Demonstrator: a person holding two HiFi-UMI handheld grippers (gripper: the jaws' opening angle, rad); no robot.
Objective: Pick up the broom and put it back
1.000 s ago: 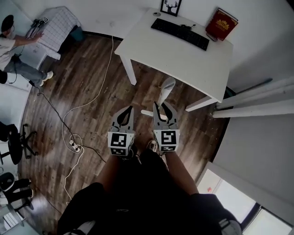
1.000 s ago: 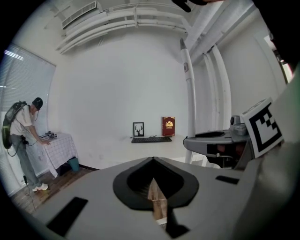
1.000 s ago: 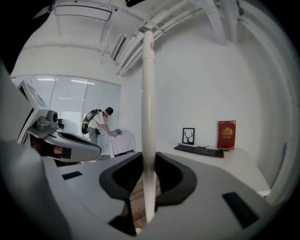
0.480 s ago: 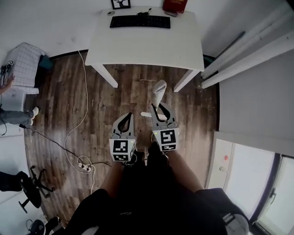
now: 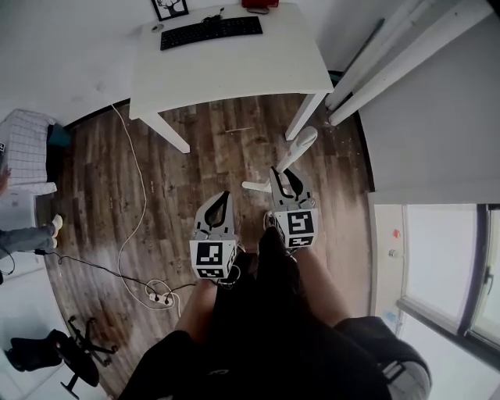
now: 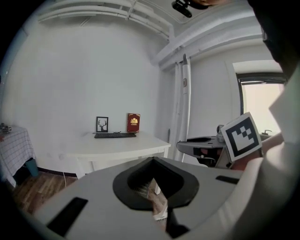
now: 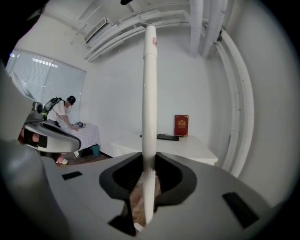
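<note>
The broom [image 7: 149, 93] is in your right hand-held gripper [image 7: 149, 157], clenched between its two jaws. In the right gripper view its white handle stands upright through the jaws and rises well above them. In the head view the same handle [image 5: 301, 144] leans from that gripper [image 5: 286, 178] toward 1 o'clock, above the wood floor [image 5: 101, 234]. The broom's lower end is hidden in every view.

Your left hand-held gripper [image 5: 223, 197] sits just beside it at 9 o'clock. Its jaws are closed tip to tip on nothing, with only floor showing behind them in its own view [image 6: 152, 160].

At 12 o'clock stands the white tabletop [image 5: 234, 66], bearing a black keyboard [image 5: 211, 31], a framed picture [image 5: 169, 8] and a red book [image 5: 262, 4]. The table leg [image 5: 306, 117] nearest the broom is close to the handle's top end. White pipes [image 5: 391, 55] run along the wall at 2 o'clock. A white cable [image 5: 137, 203] trails over the floor at 9 o'clock down to a power strip [image 5: 160, 297] at 7 o'clock. An office chair [image 5: 74, 355] lies farther out the same way.

Only the right gripper view shows a person [image 7: 61, 112] bent over a cloth-covered table at 9 o'clock. Only the left gripper view shows the picture and the book standing upright against the wall.
</note>
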